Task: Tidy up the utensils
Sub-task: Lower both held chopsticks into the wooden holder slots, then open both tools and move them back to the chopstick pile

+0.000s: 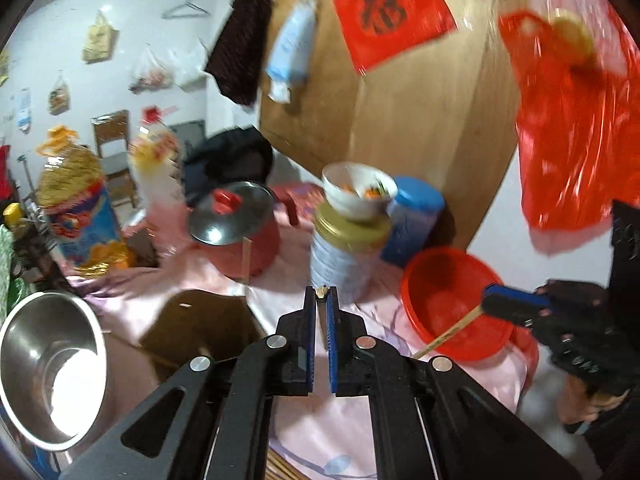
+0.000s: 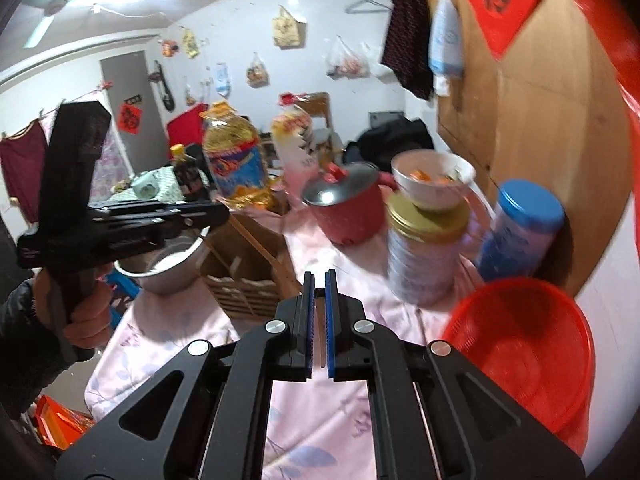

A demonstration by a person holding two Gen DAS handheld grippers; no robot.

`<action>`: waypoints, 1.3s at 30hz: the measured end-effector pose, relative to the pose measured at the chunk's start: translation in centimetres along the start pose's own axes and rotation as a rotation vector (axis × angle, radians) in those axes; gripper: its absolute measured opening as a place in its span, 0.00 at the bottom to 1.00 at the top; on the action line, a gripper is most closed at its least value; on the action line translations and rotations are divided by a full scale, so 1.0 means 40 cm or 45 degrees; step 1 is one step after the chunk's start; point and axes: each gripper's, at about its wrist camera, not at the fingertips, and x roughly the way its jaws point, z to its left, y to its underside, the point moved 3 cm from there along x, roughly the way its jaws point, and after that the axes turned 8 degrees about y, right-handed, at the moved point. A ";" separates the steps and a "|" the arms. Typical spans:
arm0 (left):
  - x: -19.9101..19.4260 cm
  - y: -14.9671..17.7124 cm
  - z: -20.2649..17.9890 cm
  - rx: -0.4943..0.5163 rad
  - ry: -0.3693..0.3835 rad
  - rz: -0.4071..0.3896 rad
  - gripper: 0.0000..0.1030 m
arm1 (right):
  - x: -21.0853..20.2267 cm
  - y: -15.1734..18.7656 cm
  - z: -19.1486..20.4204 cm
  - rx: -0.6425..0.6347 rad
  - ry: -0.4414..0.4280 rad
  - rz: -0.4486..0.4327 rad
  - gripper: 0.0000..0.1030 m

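Left wrist view shows each hand-held gripper, left (image 1: pixel 320 296) and right (image 1: pixel 486 300), pinching one chopstick (image 1: pixel 444 338) near the basket (image 1: pixel 436 276); I fear mine slipping.

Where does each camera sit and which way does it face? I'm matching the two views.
Left wrist: on the left gripper, shut on a chopstick, facing the gold-lidded can and red basket; the right gripper shows at right.
Right wrist: on the right gripper, shut on a chopstick, facing the same table; the left hand shows at left.
Shared: can, basket, red pot, wooden box.
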 end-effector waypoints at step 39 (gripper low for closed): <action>-0.174 0.075 0.257 -0.238 -0.556 0.007 0.65 | 0.205 -0.152 0.193 -0.125 -0.110 -0.055 0.26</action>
